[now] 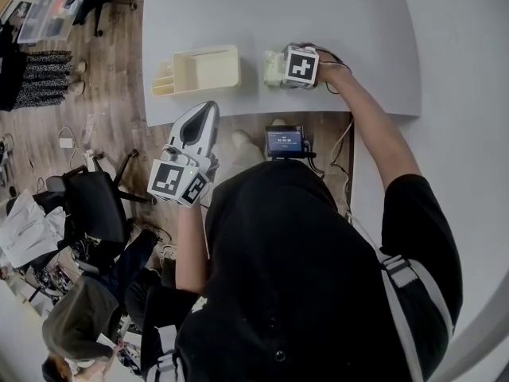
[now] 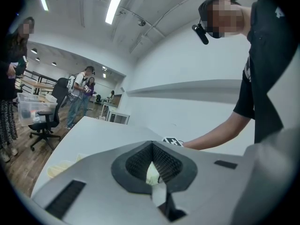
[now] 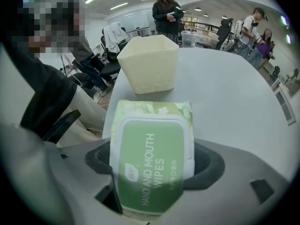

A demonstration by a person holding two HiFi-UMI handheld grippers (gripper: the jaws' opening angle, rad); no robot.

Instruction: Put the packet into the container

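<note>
In the head view, the packet (image 1: 271, 64) is being flanked by the jaws of the right gripper (image 1: 276, 70) while it is being borne by the table (image 1: 334, 14). The container (image 1: 203, 70) is being left well apart, off to the left of those jaws. The left gripper (image 1: 204, 116) is being held off the table's near edge, its jaws drawn together to a point.

In the left gripper view, the tips are being shown meeting. Nothing is being held in the hollow behind them, and the table is being seen ahead of the jaws.

In the right gripper view, the packet is being clasped across its broad body, with the pads seemingly pressed on both sides (the jaws are being kept far apart only because the pack is wide). Its flip lid is being turned toward the camera, and the container is being seen straight beyond the tips.

Two risks are being judged likely. The soft pack may be squeezed rather than firmly gripped, so it may be let slip or sag once lifted. A corner may also be caught on the container's rim, so that the light container is pushed or tipped instead of filled.
</note>
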